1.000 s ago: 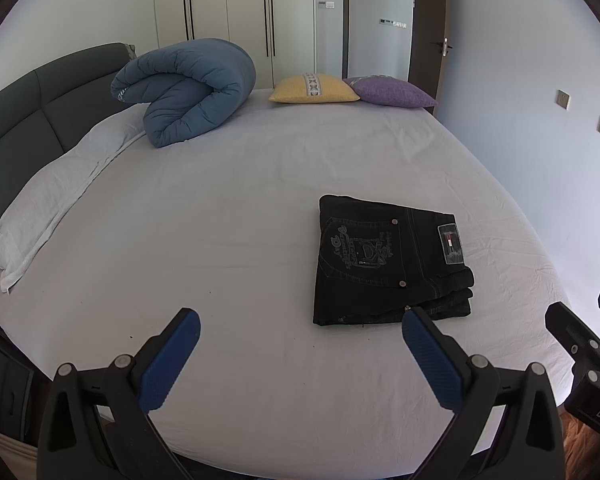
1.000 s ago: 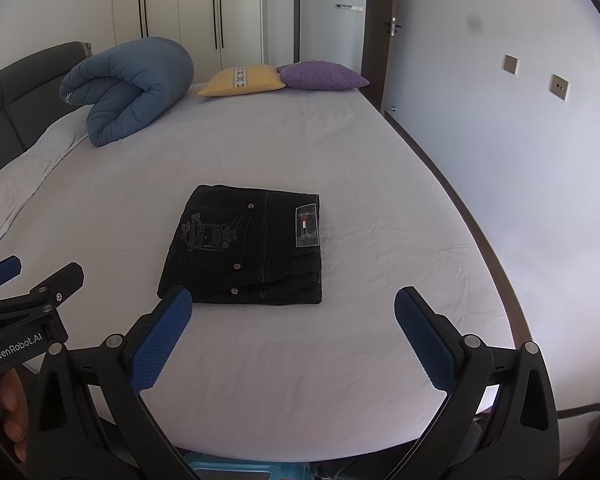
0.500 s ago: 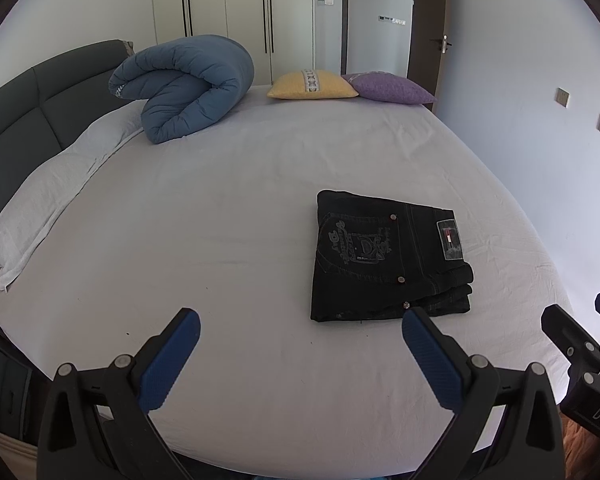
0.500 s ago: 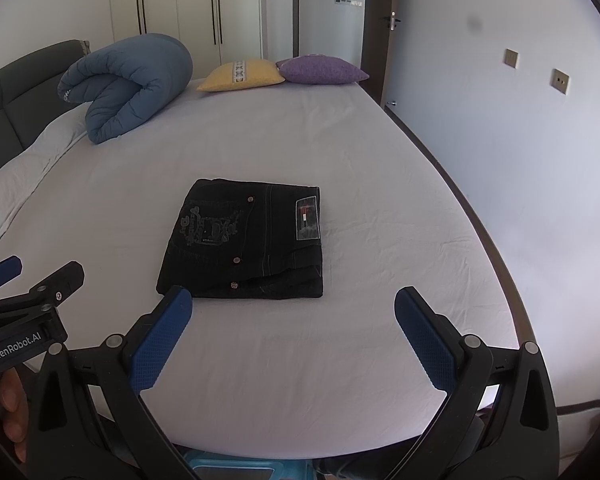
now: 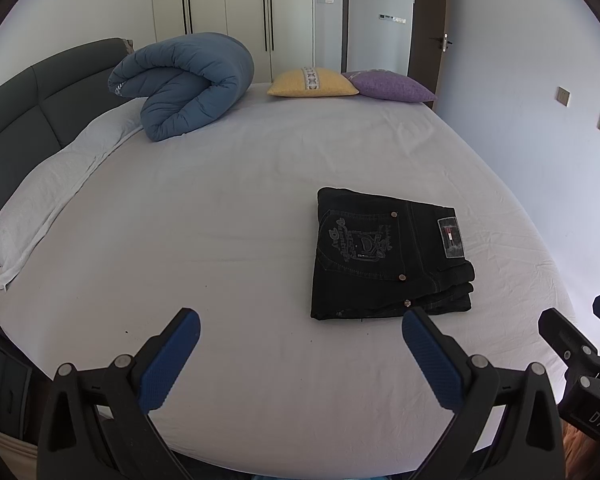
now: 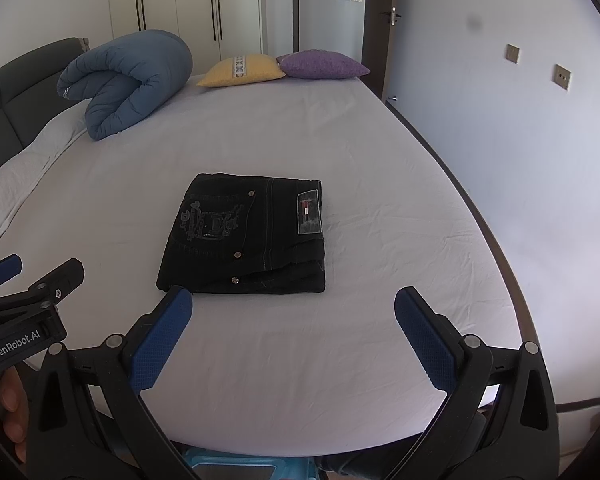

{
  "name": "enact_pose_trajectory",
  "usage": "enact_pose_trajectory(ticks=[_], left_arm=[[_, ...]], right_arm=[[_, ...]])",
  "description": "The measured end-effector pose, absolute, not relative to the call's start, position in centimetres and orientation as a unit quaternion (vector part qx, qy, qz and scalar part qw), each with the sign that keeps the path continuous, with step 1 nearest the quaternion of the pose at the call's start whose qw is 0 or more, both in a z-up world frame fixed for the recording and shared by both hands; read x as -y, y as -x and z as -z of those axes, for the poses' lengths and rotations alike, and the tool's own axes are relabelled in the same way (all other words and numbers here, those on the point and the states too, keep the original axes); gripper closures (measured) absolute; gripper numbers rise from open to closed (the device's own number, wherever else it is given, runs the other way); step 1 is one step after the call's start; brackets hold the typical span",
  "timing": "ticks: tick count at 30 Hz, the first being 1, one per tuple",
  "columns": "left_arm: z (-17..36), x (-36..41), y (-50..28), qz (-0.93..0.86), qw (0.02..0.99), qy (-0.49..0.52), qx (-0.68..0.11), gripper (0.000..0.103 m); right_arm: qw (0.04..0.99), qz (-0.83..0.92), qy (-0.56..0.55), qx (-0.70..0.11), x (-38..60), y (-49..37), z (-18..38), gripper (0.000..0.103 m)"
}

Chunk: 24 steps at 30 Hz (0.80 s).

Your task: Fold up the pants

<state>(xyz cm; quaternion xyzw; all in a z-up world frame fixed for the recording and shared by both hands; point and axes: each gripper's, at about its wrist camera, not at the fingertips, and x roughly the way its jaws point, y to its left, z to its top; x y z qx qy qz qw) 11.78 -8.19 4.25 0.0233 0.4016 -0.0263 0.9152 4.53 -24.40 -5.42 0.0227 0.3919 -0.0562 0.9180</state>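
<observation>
— Pants, black denim ones (image 6: 246, 240), folded into a neat flat square with a stitched back pocket and a small tag on top. Lying on the big white bed sheet (image 6: 340, 140), at about 12 o'clock from the right gripper with blue ribbed pads (image 6: 292, 312).

— And from the left gripper with blue pads (image 5: 300, 334)?

— At about 1 o'clock there (image 5: 388, 254). Near, but not touching.

— Holding anything?

— No. Both sets of jaws spread wide, nothing between them. Hanging low by the near edge of the bed, side by side. Looks like letting go after the work, so the stack can rest flat.

— Why flat in the open spot?

— Probably so nothing bumps it. Puffy blue rolled quilt (image 5: 188, 84) far off at 11 o'clock, by the dark grey padded headboard (image 5: 24, 108). Soft yellow pillow (image 6: 242, 70) and purple pillow (image 6: 322, 65) far back at 12 o'clock, well apart from the denim.

— Done, then?

— Seems done. Edges mostly lined up, layers showing at the near right corner. Maybe a small pat there, nothing more.

— Any danger?

— Bumping the stack with a pad could slide the top layer. Better to keep away.
</observation>
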Motion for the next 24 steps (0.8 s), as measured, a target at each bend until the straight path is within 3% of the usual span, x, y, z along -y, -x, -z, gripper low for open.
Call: enact_pose_trajectory(ticks=[24], left_arm=[[-4.17, 8.14, -11.83, 0.028, 0.914, -0.026, -0.403, 0.000]], right_arm=[[0.917, 0.056, -0.023, -0.394, 24.31, -4.58, 5.53, 0.000]])
